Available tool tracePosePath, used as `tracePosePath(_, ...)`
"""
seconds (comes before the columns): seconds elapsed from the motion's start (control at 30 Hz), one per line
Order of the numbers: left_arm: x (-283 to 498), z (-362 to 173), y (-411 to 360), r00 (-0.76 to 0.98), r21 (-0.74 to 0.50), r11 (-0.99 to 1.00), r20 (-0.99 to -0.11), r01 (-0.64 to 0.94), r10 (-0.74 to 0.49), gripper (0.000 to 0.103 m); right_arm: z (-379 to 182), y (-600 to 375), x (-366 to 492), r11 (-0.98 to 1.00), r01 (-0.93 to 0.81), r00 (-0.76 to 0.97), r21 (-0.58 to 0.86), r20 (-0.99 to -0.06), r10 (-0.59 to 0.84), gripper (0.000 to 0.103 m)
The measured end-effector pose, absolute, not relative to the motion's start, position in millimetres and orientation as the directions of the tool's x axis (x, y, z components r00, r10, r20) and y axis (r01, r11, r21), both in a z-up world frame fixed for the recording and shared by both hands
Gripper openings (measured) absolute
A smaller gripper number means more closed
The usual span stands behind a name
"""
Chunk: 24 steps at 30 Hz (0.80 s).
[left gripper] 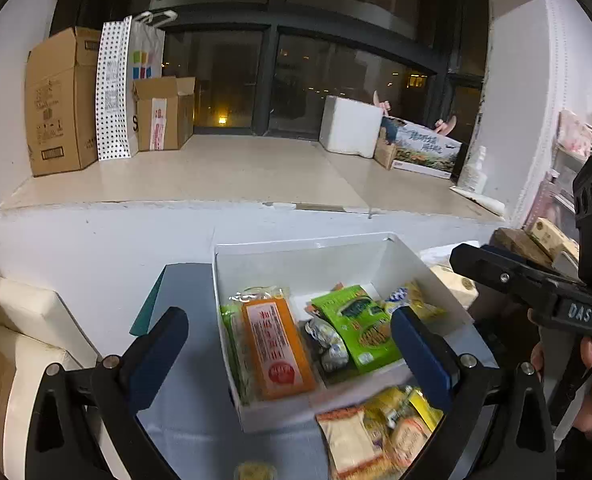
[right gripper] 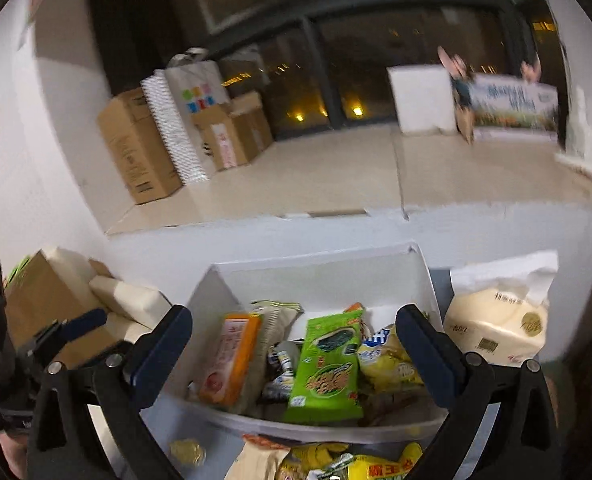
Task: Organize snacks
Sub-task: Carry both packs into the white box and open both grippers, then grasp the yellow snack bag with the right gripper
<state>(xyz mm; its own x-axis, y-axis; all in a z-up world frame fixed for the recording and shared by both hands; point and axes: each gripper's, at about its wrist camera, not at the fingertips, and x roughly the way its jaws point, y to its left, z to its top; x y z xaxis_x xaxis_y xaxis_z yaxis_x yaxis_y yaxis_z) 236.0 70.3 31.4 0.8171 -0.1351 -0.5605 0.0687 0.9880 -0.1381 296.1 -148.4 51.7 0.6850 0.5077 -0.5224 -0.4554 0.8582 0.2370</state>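
Note:
A white open box (left gripper: pixel 296 252) (right gripper: pixel 424 280) on the table holds an orange packet (left gripper: pixel 275 348) (right gripper: pixel 227 360), a green seaweed packet (left gripper: pixel 360 324) (right gripper: pixel 324 368), a foil-wrapped snack (left gripper: pixel 328 340) and a yellow bag (right gripper: pixel 388 360). Loose yellow and beige snack packets (left gripper: pixel 384 432) (right gripper: pixel 336 460) lie in front of the box. My left gripper (left gripper: pixel 291 356) is open and empty above the box's near edge. My right gripper (right gripper: pixel 296 356) is open and empty over the box; its body shows at the right of the left wrist view (left gripper: pixel 536 292).
A small round yellow snack (right gripper: pixel 187 452) (left gripper: pixel 255 472) lies on the table near the front. A tissue pack (right gripper: pixel 496 324) stands right of the box. Cardboard boxes (left gripper: pixel 63 104) and a white foam box (left gripper: pixel 352 124) sit on the window ledge behind. A cream sofa (left gripper: pixel 19 320) is at left.

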Motion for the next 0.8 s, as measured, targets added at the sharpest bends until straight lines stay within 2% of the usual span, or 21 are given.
tracePosePath(0.23, 178, 46, 62, 0.836, -0.109, 0.988, -0.527, 0.111, -0.152, 0.103, 70, -153, 220, 0.833, -0.535, 0.713, 0.143, -0.453, 0.536, 0.103)
tracePosePath(0.4, 127, 37, 53, 0.834, -0.130, 0.976, -0.506, 0.177, -0.219, 0.103, 54, -178, 164, 0.843, -0.530, 0.743, 0.085, -0.433, 0.511, 0.103)
tracePosePath(0.53, 93, 16, 44, 0.819, -0.167, 0.968, -0.518, 0.185, -0.246, 0.103, 19, -206, 134, 0.868, -0.482, 0.735, 0.118, -0.485, 0.474, 0.103)
tracePosePath(0.63, 73, -4, 37, 0.803, -0.190, 0.968, -0.545, 0.162, -0.241, 0.103, -13, -225, 119, 0.883, -0.451, 0.687, 0.134, -0.580, 0.439, 0.103)
tracePosePath(0.8, 53, -34, 29, 0.759, -0.250, 0.955, -0.587, 0.160, -0.280, 0.103, -53, -252, 118, 0.914, -0.363, 0.680, 0.181, -0.620, 0.393, 0.103)
